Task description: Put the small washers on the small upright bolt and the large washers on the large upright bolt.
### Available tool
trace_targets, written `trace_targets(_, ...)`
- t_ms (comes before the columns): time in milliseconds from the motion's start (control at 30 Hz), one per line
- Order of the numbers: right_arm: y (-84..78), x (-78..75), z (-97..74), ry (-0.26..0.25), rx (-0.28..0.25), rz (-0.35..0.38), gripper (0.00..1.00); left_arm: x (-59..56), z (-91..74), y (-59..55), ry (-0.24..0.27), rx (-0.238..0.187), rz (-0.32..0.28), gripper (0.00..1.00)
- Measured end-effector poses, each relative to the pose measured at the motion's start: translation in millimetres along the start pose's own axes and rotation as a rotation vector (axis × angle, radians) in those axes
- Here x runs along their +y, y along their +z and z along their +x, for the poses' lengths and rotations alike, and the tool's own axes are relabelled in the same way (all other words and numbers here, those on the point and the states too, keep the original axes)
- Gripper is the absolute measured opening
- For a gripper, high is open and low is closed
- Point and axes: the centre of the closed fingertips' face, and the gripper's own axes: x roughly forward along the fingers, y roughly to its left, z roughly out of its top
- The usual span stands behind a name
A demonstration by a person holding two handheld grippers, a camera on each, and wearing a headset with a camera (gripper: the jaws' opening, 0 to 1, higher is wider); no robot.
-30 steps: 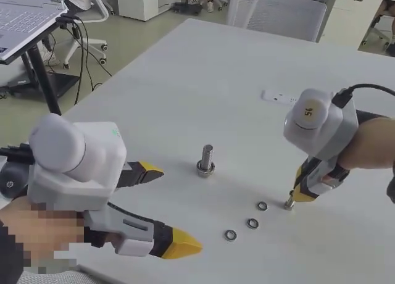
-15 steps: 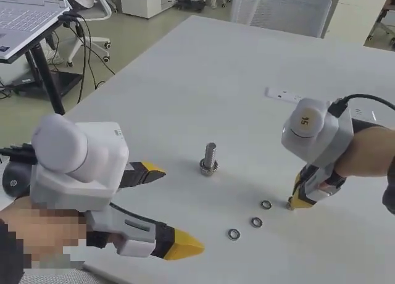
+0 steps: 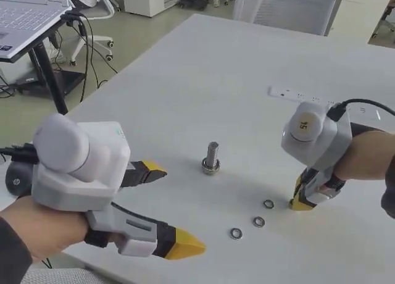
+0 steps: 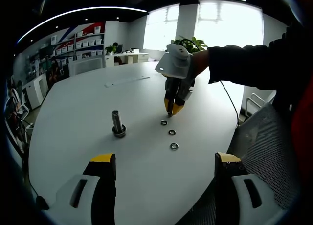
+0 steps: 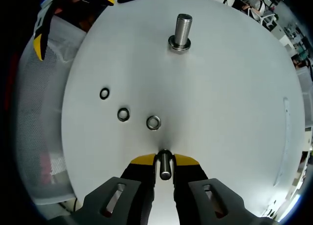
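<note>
The large bolt (image 3: 211,157) stands upright mid-table with a metal ring around its foot; I also see this bolt (image 4: 117,123) (image 5: 182,30) from both grippers. Three small washers (image 3: 258,221) lie flat in a short row in front of it, also seen as washers (image 5: 123,114) (image 4: 172,132). My right gripper (image 3: 300,203) (image 5: 165,158) points down at the table just right of the row, shut on the small bolt (image 5: 165,169). My left gripper (image 3: 169,207) (image 4: 165,161) hovers open at the near left with nothing between its fingers.
A white flat strip (image 3: 291,96) lies on the white table (image 3: 185,80) at the far right. A laptop (image 3: 24,15) on a stand with cables is off the table's left edge. An office chair (image 3: 284,9) stands at the far end.
The head camera has shifted a little. My right gripper stays shut on the small bolt and has sunk slightly. Washers, large bolt and left gripper have not moved.
</note>
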Motion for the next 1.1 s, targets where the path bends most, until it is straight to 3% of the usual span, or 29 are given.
trace_targets(700,2.4,-9.6,-1.6,-0.01,-0.025,0.018,0.21,-0.1,0.0,-0.7,-0.001,0.002,0.001,0.83)
trace_targets(1100,10.8,-3.3,-12.0,-0.02,-0.035,-0.003,0.25,0.2,-0.5,0.2,0.002,-0.002,0.002,0.82)
